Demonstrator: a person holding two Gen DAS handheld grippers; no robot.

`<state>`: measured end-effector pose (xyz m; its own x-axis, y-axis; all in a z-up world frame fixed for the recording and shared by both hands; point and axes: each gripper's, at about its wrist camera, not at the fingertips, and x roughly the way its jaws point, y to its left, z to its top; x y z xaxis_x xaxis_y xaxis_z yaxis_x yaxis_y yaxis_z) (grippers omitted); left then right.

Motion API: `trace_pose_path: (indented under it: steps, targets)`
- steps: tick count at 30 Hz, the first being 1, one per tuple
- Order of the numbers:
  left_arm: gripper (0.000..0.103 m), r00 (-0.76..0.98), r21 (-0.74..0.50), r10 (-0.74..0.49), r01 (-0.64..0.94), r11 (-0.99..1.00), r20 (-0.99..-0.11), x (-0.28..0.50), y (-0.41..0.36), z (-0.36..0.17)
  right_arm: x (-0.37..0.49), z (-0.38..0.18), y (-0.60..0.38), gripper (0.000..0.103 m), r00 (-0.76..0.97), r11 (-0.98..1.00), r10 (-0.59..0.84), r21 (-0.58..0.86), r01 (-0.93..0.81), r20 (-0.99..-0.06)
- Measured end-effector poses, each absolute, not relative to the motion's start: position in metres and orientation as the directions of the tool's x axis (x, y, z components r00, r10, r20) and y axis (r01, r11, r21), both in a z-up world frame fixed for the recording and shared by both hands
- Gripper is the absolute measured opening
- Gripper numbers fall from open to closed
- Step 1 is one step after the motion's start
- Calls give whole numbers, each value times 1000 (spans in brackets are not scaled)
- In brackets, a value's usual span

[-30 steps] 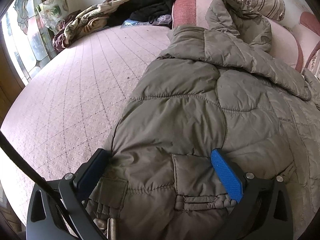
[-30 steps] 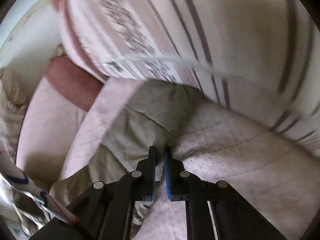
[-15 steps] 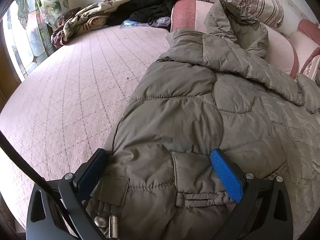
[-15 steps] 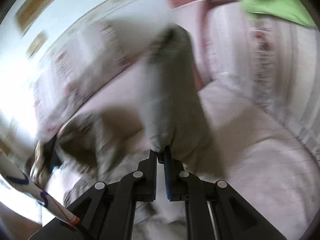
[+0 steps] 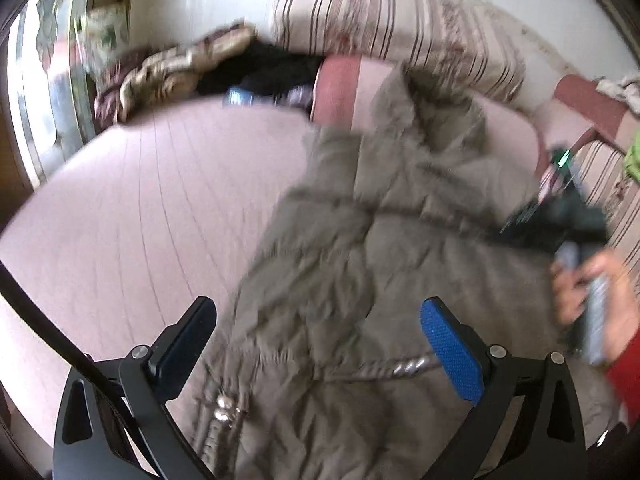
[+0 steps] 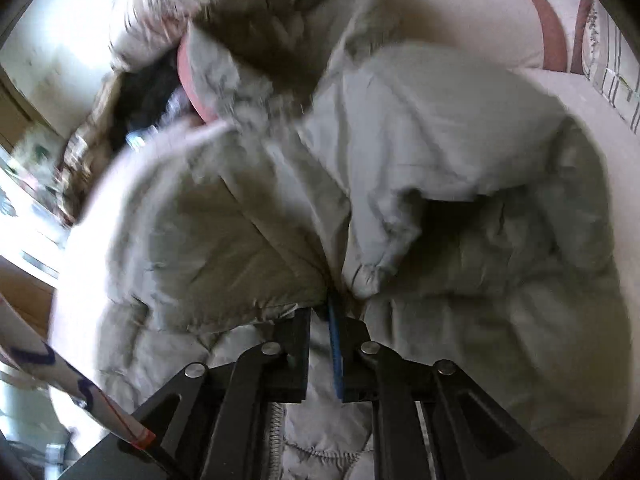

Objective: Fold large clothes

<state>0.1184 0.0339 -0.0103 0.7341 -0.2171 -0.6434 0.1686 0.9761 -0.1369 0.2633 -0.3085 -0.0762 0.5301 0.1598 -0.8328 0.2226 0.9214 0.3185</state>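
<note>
An olive-green quilted jacket (image 5: 360, 248) lies on the pink bed (image 5: 140, 208), hood toward the pillows. My left gripper (image 5: 320, 340) is open and hovers over the jacket's lower hem, fingers apart on either side of the waist. My right gripper (image 6: 324, 320) is shut on a fold of the jacket (image 6: 240, 232), near the sleeve (image 6: 400, 152) that lies across the body. The right gripper (image 5: 560, 224) and the hand holding it also show at the right in the left wrist view. Both views are motion-blurred.
A striped pillow (image 5: 400, 28) and a pink bolster (image 5: 340, 88) lie at the head of the bed. A heap of brown and black clothes (image 5: 192, 68) lies at the far left corner by the window (image 5: 40, 80). Something green (image 5: 632, 156) is at the right edge.
My right gripper swung from the pillows over to the jacket body, carrying jacket fabric with it. My left gripper has lifted and drawn back a little, staying open.
</note>
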Motion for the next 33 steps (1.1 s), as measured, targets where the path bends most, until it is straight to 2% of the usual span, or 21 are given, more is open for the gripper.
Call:
trace_pose_path:
  steps: [1, 2, 3, 5, 9, 13, 17, 19, 22, 23, 27, 33]
  targets:
    - [102, 741, -143, -226, 175, 974, -633, 119, 33, -2, 260, -79, -304, 17, 527, 926, 159, 312, 214, -835]
    - [102, 745, -153, -237, 181, 972, -623, 121, 33, 8, 257, -79, -303, 34, 526, 927, 168, 315, 204, -834]
    - [102, 747, -167, -251, 187, 968, -616, 125, 32, 17, 250, -76, -302, 61, 535, 928, 181, 324, 186, -825]
    - [102, 738, -194, -272, 193, 962, -617, 139, 27, 30, 232, -60, -302, 79, 582, 933, 159, 314, 175, -797]
    - [102, 668, -267, -348, 225, 937, -658, 190, 0, 38, 187, -39, -323, 79, 638, 941, 133, 298, 158, -759]
    - [102, 556, -326, -385, 206, 923, -737, 257, -38, 13, 148, -36, -353, 79, 647, 922, 144, 339, 187, -749]
    - [83, 440, -410, -441, 171, 896, -782, 305, -70, -19, 124, -43, -384, 79, 653, 897, 139, 374, 234, -744]
    - [77, 395, -426, -458, 171, 888, -796, 322, -89, -33, 113, -49, -398, 79, 653, 888, 133, 383, 255, -745]
    - [56, 334, -412, -440, 154, 898, -834, 335, -116, -53, 105, -58, -414, 79, 650, 870, 126, 398, 290, -750]
    - [39, 324, -399, -425, 147, 905, -845, 338, -123, -58, 108, -60, -414, 79, 650, 866, 124, 401, 298, -750]
    - [19, 344, -320, -353, 151, 935, -870, 333, -136, -49, 105, -62, -422, 79, 653, 864, 103, 393, 315, -750]
    - [16, 488, -234, -257, 107, 966, -834, 330, -88, -4, 115, -42, -414, 79, 670, 896, 70, 342, 282, -739]
